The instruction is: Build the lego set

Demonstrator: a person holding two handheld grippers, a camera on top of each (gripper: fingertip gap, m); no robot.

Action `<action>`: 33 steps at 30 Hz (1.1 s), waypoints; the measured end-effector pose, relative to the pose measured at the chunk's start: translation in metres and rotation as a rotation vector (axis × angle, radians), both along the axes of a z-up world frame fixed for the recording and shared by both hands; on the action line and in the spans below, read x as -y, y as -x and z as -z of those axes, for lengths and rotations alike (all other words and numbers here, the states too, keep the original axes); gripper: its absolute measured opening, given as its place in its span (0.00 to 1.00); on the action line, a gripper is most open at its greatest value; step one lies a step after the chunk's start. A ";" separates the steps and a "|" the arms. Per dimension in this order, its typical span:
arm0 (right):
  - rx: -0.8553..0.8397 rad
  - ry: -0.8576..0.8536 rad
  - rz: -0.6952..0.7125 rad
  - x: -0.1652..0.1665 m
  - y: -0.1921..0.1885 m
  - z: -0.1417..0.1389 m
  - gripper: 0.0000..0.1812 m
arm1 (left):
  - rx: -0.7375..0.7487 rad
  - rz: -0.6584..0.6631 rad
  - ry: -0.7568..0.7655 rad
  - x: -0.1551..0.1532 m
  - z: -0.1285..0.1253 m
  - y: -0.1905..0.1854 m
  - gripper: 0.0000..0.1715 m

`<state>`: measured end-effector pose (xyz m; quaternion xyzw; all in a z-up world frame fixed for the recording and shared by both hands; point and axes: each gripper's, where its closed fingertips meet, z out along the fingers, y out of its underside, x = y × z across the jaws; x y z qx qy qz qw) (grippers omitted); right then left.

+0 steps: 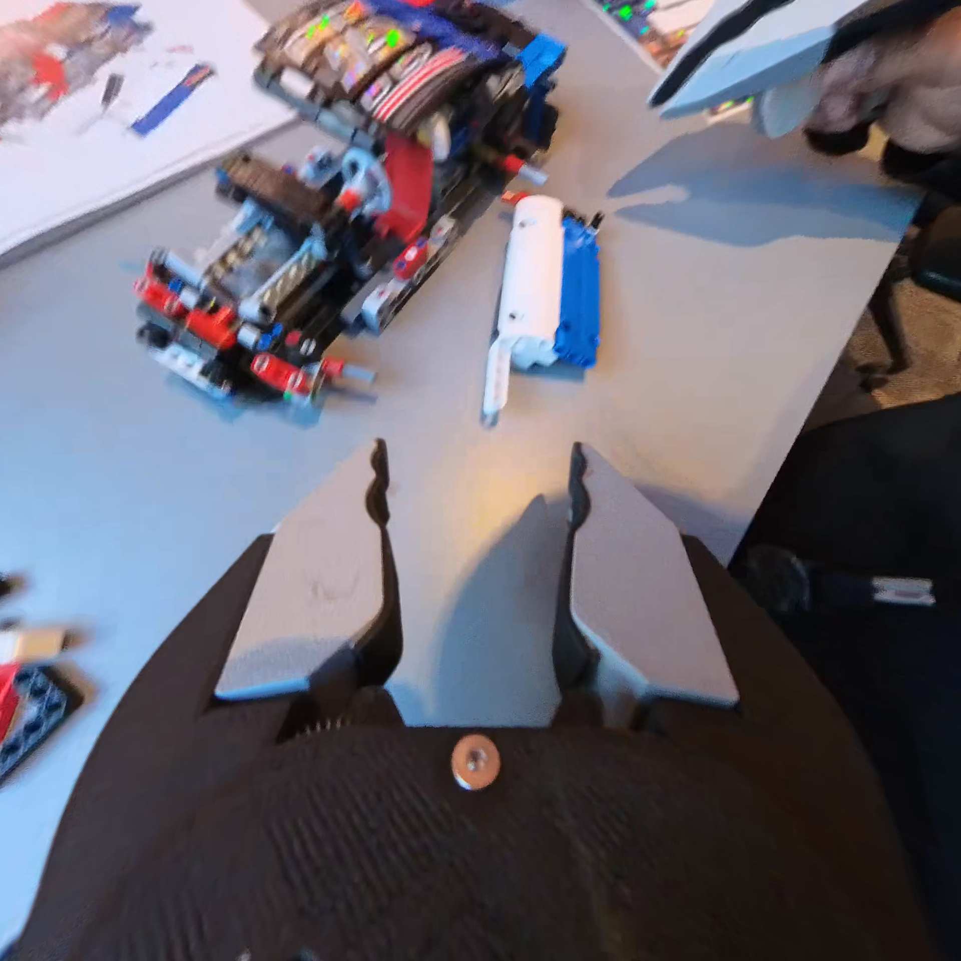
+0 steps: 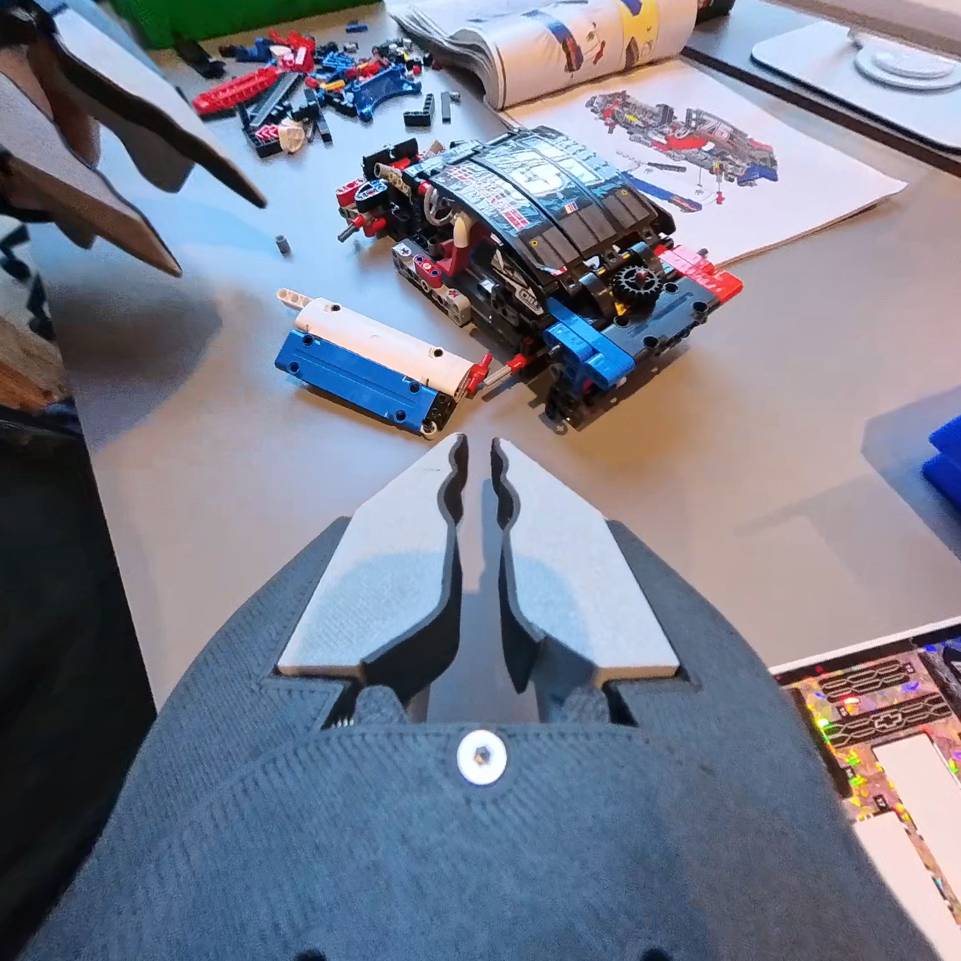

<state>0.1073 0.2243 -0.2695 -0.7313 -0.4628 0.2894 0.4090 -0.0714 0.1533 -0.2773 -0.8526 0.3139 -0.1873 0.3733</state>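
Note:
A partly built lego car (image 2: 530, 260), black with red and blue parts, stands on the grey table (image 2: 676, 468); it also shows in the left wrist view (image 1: 338, 208). A white and blue side panel assembly (image 2: 369, 359) lies loose beside the car and shows in the left wrist view (image 1: 551, 291) too. My left gripper (image 1: 476, 452) is open and empty, above bare table short of the panel. My right gripper (image 2: 478, 444) is nearly shut and empty, its tips just short of the panel's near end. The left gripper also shows in the right wrist view (image 2: 130, 171), and the right gripper in the left wrist view (image 1: 754, 67).
A pile of loose lego parts (image 2: 312, 78) lies at the far side. An open instruction booklet (image 2: 702, 151) lies behind the car. A sticker sheet (image 2: 884, 728) lies at the near right, a blue thing (image 2: 944, 468) at the right edge. More parts (image 1: 26, 697) lie at my left. My hands' fingertips stand some 20 centimetres from each other.

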 end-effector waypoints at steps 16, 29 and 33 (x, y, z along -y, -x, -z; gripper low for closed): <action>-0.002 -0.016 -0.066 0.013 0.018 0.001 0.08 | -0.143 -0.062 0.007 -0.016 0.034 0.044 0.17; -0.006 0.018 -0.059 0.012 0.020 0.001 0.07 | -0.084 0.053 0.003 -0.022 0.035 0.038 0.03; -0.039 0.042 -0.090 0.012 0.039 -0.011 0.06 | -0.071 0.056 -0.102 -0.027 0.023 0.046 0.02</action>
